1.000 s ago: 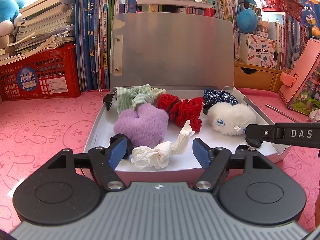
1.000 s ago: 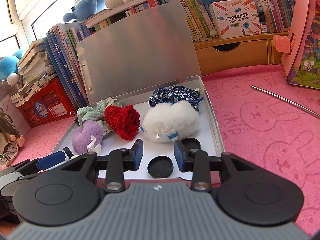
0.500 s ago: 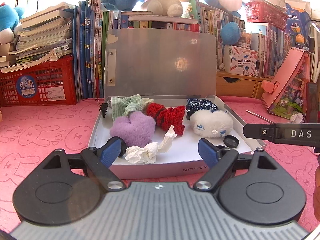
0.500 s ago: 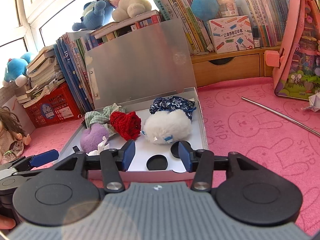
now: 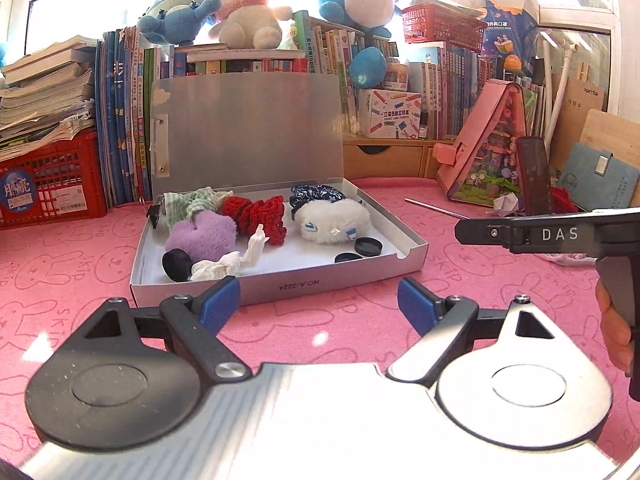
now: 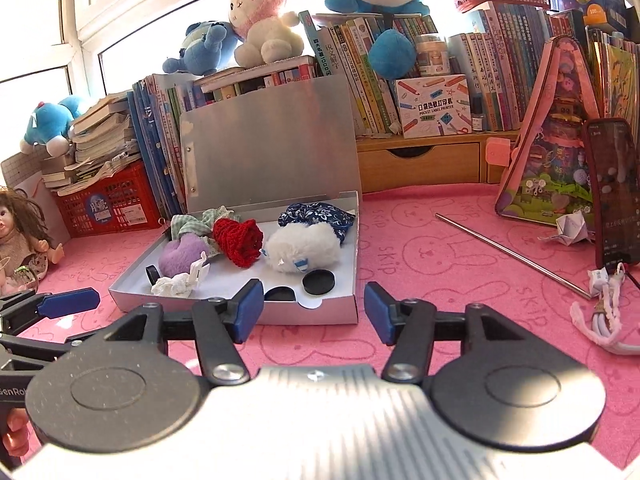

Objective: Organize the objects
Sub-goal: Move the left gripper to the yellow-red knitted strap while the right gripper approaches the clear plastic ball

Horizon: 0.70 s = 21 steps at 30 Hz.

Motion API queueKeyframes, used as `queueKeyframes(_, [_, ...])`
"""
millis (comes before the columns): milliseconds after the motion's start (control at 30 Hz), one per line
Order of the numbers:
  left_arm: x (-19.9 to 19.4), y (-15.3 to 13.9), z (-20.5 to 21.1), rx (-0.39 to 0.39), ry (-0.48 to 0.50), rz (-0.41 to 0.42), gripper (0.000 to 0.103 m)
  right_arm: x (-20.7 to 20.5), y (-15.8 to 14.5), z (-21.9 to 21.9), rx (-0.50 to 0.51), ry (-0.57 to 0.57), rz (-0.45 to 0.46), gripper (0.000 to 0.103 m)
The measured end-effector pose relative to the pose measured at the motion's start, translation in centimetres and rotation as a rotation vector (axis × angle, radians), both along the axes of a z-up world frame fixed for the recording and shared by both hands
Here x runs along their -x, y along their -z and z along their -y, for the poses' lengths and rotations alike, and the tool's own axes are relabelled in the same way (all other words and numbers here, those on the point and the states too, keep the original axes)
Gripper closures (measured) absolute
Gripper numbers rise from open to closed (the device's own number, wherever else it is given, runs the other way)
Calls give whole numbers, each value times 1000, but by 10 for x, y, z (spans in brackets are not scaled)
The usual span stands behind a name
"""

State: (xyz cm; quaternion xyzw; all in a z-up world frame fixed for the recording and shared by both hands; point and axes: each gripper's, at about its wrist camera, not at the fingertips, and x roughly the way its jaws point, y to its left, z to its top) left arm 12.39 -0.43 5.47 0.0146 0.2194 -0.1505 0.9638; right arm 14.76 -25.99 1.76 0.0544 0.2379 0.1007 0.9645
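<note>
While both claws gape empty | right view alone shows doll (image 6: 22,232) | phone (image 6: 614,192) fuller there

pink tablecloth (image 5: 328,332) | on it: open box (image 5: 328,284), metal rod (image 6: 508,252), red crate (image 5: 52,184)

Sitting open on the table (image 5: 80,248), a shallow box (image 5: 280,286) with its lid (image 5: 248,132) standing up at the rear, just before a row of books (image 5: 128,120). Lying inside: soft toys (image 5: 332,220) toward the back, a crumpled tissue (image 5: 224,264) front left, two round caps (image 5: 368,246) front right. Resting right of the box, well apart, a thin rod (image 6: 508,252).
</note>
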Motion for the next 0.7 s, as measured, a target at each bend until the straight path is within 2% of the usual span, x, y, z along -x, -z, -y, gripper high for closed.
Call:
queueKeyframes(200, [24,12,4,-18,45,5,14,27,14,2,79,13,0,31])
queueKeyframes(367, [43,23,8,-11,85,-1,14,42,31,4,91,26,-35,31])
queueKeyframes(533, [55,34,16,-47,114,-14,14,51,42,6,87,48,-64,31])
queueKeyframes(700, [59,41,17,-61,113,-29,14,64,49,8,148,60,-71,31])
